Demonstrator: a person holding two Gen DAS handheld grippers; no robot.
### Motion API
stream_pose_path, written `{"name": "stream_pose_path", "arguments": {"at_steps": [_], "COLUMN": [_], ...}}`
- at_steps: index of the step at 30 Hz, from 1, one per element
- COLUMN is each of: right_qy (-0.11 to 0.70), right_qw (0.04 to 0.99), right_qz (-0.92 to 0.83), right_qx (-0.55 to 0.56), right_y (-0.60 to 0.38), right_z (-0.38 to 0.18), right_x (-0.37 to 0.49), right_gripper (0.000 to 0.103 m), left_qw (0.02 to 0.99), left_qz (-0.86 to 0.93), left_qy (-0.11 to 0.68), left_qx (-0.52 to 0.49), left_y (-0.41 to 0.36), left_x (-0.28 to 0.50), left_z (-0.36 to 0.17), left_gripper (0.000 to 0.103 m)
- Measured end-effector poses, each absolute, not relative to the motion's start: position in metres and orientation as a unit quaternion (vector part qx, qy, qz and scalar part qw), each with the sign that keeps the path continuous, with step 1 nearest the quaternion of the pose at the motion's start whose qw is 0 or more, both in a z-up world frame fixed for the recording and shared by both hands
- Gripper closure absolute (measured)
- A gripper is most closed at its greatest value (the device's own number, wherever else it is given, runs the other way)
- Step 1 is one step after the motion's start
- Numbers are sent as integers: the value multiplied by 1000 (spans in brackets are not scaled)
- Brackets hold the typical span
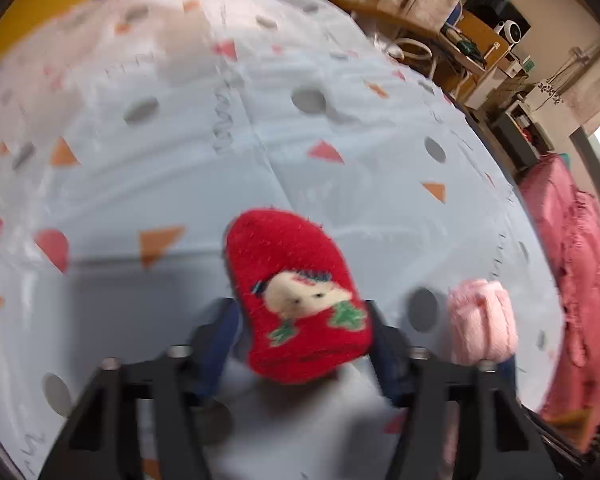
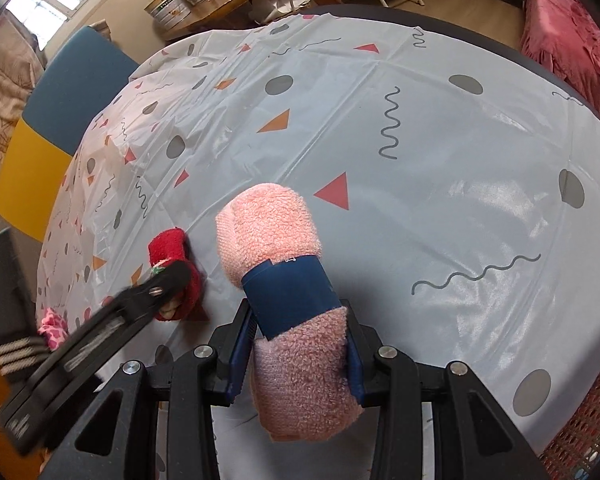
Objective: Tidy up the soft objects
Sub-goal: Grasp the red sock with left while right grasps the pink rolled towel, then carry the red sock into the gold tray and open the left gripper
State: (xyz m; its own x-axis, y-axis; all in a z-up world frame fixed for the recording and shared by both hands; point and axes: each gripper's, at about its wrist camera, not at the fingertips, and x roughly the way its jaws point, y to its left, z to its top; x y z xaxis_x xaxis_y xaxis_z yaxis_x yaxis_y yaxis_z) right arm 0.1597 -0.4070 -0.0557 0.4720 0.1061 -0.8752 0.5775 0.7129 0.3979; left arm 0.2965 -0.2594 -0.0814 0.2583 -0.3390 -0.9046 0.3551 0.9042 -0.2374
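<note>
My left gripper (image 1: 304, 320) clenches the red sock (image 1: 296, 300) just left of the towel (image 2: 284, 292), which my right gripper (image 2: 300, 344) grips (blue band around it). I'd keep both squeezes light and set them down side by side. Only the right view shows a mesh basket (image 2: 588, 412) right of the towel

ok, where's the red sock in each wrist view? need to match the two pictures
Left wrist: red sock bottom centre, between the left gripper's jaws, filling the near foreground.
Right wrist: same red sock at lower left, small, partly behind the left gripper, lying on the tablecloth.
Shared landmark: the rolled pink towel, lower right in the left view and centre in the right view, held in the right gripper.
</note>
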Motion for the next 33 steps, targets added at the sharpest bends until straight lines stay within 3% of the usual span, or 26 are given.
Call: {"name": "stream_pose_path", "arguments": {"at_steps": [3, 8, 12, 17, 23, 33], "right_qy": [499, 524, 549, 556, 569, 565], "right_qw": [784, 784, 785, 789, 799, 805], "right_qz": [-147, -133, -122, -121, -131, -131], "right_qx": [339, 305, 261, 233, 143, 123], "right_y": [-404, -393, -377, -370, -348, -343], "right_z": [-58, -63, -67, -70, -72, -72], "right_x": [164, 175, 186, 191, 197, 198], "right_gripper": [63, 63, 63, 57, 57, 60], "left_qw": [805, 797, 801, 817, 843, 903], "left_qz": [-222, -238, -217, -188, -155, -60], "left_qy": [550, 554, 556, 544, 515, 426], "left_qx": [30, 38, 51, 29, 5, -18], "left_y": [-256, -236, -220, -188, -139, -18], "left_x": [293, 290, 285, 283, 295, 300], "left_z": [-78, -80, -73, -55, -9, 80], "left_gripper": [68, 67, 76, 77, 77, 77]}}
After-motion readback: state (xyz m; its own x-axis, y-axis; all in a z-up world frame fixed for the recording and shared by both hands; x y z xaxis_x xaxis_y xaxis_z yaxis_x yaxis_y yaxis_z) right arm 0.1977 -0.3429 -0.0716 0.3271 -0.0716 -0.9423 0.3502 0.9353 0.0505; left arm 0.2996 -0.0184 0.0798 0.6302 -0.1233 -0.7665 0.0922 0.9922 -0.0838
